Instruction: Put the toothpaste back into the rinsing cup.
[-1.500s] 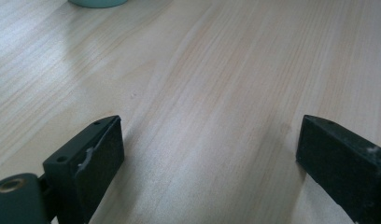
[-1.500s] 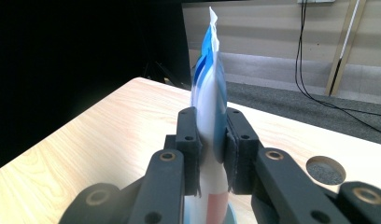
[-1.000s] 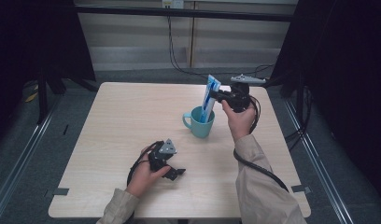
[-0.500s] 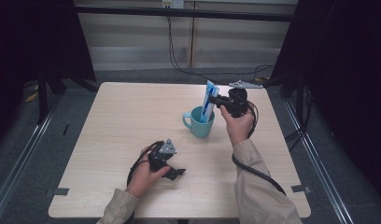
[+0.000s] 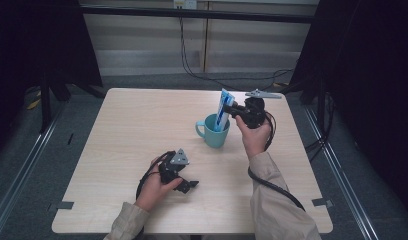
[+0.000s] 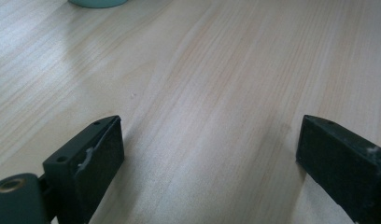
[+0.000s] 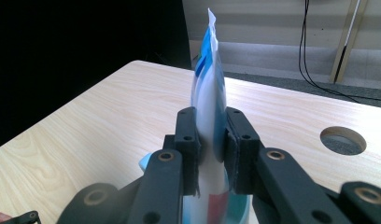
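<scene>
Basically, the blue-and-white pouch (image 5: pixel 223 107) is thin flexible film: light, soft, likely slick, and it will crumple or fold rather than break. It stands with its lower end in the teal mug (image 5: pixel 214 134), which sits right of centre on the tabletop (image 5: pixel 132 130), toward the far edge. Right tongs (image 5: pixel 231 109) are clenched on the pouch at about mid-height, pads (image 7: pixel 187 140) on its two flat faces; that's the sensible hold, across the flat, since an edge grip would probably slip. Long axis is near vertical, crimped top seal (image 7: pixel 211 21) pointing up, leaning slightly left in the high view. Left tongs (image 5: pixel 188 184) lie released near the front edge, jaws wide apart, nothing between them.
</scene>
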Demonstrator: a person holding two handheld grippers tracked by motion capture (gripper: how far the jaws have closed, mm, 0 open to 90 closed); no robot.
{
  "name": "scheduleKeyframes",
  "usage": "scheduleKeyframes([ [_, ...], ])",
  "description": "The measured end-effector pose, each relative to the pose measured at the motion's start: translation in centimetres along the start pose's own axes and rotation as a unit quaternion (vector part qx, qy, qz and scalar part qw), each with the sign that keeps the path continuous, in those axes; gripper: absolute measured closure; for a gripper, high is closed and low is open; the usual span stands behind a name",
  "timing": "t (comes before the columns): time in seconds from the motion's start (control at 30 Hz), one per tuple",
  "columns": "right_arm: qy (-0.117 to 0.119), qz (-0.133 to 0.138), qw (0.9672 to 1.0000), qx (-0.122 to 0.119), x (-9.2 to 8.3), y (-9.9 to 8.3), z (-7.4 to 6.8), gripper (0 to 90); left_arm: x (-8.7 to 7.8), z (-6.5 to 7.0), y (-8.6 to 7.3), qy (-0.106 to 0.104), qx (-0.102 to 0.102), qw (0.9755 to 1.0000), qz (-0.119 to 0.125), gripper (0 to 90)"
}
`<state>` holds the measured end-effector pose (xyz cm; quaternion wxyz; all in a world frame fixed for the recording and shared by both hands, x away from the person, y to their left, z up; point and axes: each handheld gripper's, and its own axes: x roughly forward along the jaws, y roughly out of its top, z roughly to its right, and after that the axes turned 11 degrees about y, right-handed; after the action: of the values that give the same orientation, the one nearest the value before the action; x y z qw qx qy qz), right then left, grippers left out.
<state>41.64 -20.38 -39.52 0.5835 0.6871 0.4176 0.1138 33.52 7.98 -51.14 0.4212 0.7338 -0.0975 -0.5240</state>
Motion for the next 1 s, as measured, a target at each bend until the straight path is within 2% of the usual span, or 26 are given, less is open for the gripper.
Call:
scheduleKeyframes([
  [0.43, 0.000, 0.006, 0.9997, 0.025, -1.3, -0.5, 1.1, 76.3, 0.0, 0.0, 0.0, 0.000, 0.000, 1.0000, 0.000, 7.3],
  [0.83, 0.000, 0.000, 0.9998, 0.018, -1.3, -0.4, 1.1, 74.4, 0.0, 0.0, 0.0, 0.000, 0.000, 1.0000, 0.000, 7.3],
  [1.0, -0.010, -0.005, 0.9998, 0.014, -1.2, -0.4, 1.1, 70.8, 0.0, 0.0, 0.0, 0.000, 0.000, 1.0000, 0.000, 7.3],
])
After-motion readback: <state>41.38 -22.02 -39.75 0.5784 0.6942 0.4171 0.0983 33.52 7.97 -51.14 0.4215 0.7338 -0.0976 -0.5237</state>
